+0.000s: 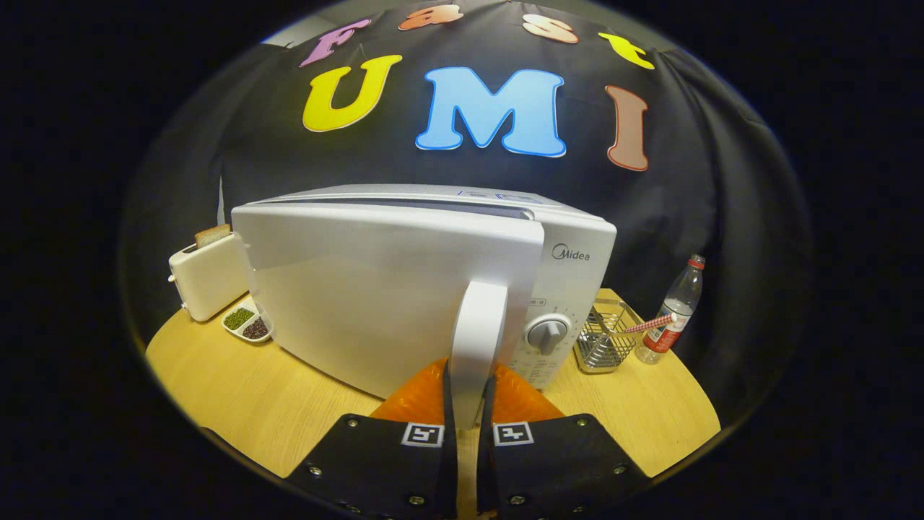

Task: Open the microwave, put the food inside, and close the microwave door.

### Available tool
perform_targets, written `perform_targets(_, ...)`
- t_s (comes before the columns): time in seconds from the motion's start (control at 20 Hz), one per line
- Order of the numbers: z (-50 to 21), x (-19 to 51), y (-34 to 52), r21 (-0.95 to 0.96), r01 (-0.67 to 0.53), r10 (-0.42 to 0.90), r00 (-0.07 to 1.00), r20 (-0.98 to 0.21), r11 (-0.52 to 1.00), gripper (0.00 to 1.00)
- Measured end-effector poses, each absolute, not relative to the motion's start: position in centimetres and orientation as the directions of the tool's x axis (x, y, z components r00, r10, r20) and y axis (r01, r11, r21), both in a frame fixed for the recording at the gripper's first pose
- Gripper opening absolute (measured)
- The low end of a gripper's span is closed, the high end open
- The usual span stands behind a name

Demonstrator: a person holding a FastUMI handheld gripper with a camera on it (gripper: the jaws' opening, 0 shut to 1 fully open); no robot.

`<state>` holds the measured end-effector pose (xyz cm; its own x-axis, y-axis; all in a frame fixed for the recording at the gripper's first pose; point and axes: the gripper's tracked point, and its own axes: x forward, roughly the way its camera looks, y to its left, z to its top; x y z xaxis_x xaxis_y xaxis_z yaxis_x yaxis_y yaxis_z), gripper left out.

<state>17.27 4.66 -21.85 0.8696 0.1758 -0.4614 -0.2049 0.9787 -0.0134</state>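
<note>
Currently I have the gripper (468, 415) clamped on the door handle (478, 339) of the microwave (433, 289), both fingers pressing its sides; the door (375, 296) stands slightly ajar. Opening is underway by my judgement; I cannot identify the food, so loading and closing remain

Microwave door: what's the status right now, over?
Hand-held gripper shut on door handle. Microwave door ajar, swung partway. Nothing blocking its swing.
</note>
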Motion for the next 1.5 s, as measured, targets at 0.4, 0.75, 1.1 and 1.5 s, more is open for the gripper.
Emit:
perform_targets(0.4, -21.4, 11.8, 6.4, 0.013, -0.224, 0.202, 0.847, -0.492, 0.974, 0.13)
perform_targets(0.75, -21.0, 7.2, 8.7, -0.013, -0.262, 0.220, 0.837, -0.501, 0.965, 0.23)
perform_targets(1.1, -20.4, 3.5, 11.4, -0.051, -0.299, 0.234, 0.832, -0.503, 0.953, 0.24)
perform_targets(1.5, -20.0, -1.3, 16.6, -0.069, -0.363, 0.282, 0.816, -0.505, 0.929, 0.26)
